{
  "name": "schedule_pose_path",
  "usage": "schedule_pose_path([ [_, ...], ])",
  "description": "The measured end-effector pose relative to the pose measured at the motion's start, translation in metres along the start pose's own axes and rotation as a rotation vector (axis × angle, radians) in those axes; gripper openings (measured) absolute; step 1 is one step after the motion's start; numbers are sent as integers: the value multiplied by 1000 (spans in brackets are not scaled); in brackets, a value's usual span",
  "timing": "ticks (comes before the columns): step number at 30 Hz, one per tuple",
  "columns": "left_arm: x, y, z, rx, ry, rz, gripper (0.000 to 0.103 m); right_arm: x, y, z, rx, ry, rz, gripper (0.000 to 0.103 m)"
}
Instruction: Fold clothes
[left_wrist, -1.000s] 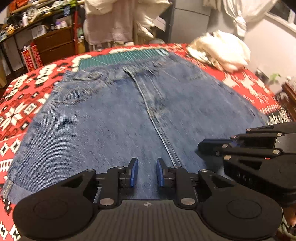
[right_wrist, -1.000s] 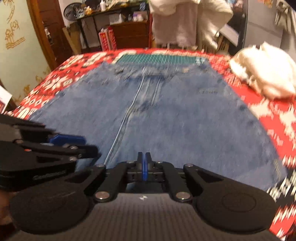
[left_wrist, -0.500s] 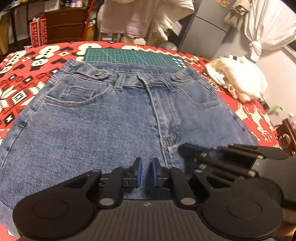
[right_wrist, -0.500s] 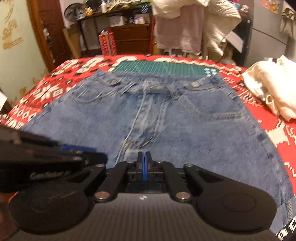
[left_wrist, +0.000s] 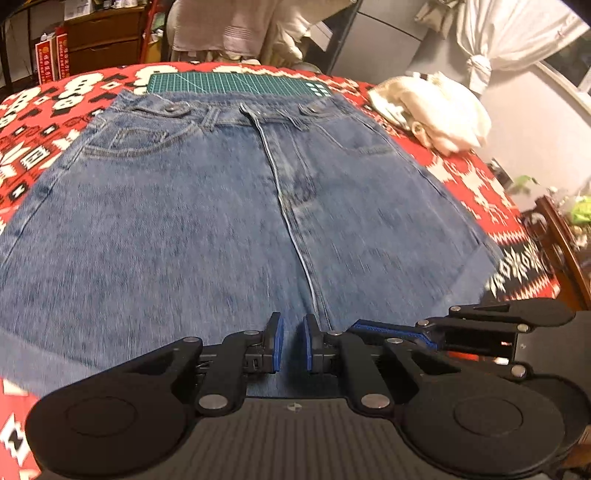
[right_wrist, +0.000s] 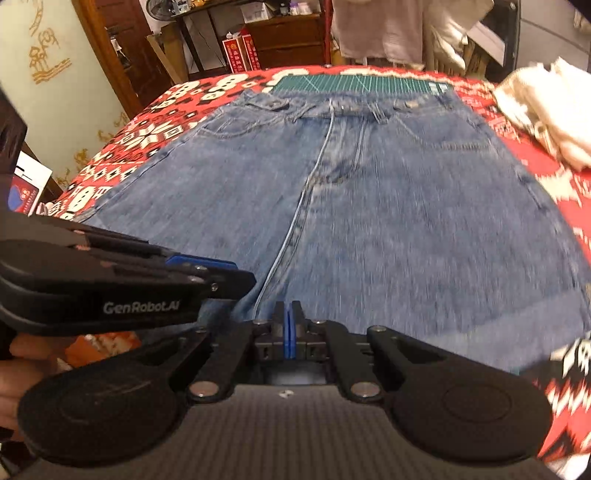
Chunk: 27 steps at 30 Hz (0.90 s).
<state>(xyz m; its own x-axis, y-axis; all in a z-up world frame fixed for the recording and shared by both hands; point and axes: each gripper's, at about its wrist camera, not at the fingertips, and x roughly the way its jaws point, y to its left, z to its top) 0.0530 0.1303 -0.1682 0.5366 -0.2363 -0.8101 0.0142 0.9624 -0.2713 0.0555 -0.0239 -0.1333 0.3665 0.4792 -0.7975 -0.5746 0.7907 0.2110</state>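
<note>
The denim shorts (left_wrist: 207, 206) lie flat and front-up, spread ahead of both claws, with the waistband at the far end and the hem edges nearest the fingers. The centre seam runs from the fly straight down toward the left gripper (left_wrist: 293, 345). Its blue pads stand a little apart over the near hem, with denim showing through the gap but nothing pinched. Just to its right, the right gripper (right_wrist: 288, 334) has its pads pressed together; whether a bit of hem is caught between them cannot be told.

The fold looks not yet begun: both claws sit at the crotch end, seemingly lining up for a first fold. Next, each claw needs a firm pinch on a hem or side edge, then a carry across or up toward the waistband.

Beyond the waistband a green cutting mat (left_wrist: 232, 82) pokes out from under the shorts. Everything rests on a red patterned cloth (left_wrist: 48, 110). Ahead and to the right sits a heap of cream fabric (left_wrist: 436, 110), close to the shorts' right side, though clear of the fold.
</note>
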Motion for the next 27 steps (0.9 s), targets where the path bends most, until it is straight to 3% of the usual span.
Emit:
schedule_pose_path([
  [12, -15, 0, -14, -16, 46, -3, 10, -17, -8, -7, 58, 5, 14, 2],
  [17, -25, 0, -9, -10, 7, 64, 11, -32, -11, -4, 33, -74, -48, 16],
  [19, -29, 1, -7, -4, -16, 112, 19, -35, -13, -2, 8, -114, -100, 34],
  [21, -30, 1, -2, 11, -41, 183, 40, -38, -17, 0, -12, -159, -158, 42],
  [23, -31, 0, 2, 33, -72, 263, 49, -37, -24, 3, -14, -191, -209, 55],
  [25, -29, 1, 7, 55, -98, 323, 57, -34, -32, 6, -9, -219, -247, 75],
  [27, -27, 3, 11, 77, -121, 378, 70, -31, -41, 8, -8, -246, -278, 84],
])
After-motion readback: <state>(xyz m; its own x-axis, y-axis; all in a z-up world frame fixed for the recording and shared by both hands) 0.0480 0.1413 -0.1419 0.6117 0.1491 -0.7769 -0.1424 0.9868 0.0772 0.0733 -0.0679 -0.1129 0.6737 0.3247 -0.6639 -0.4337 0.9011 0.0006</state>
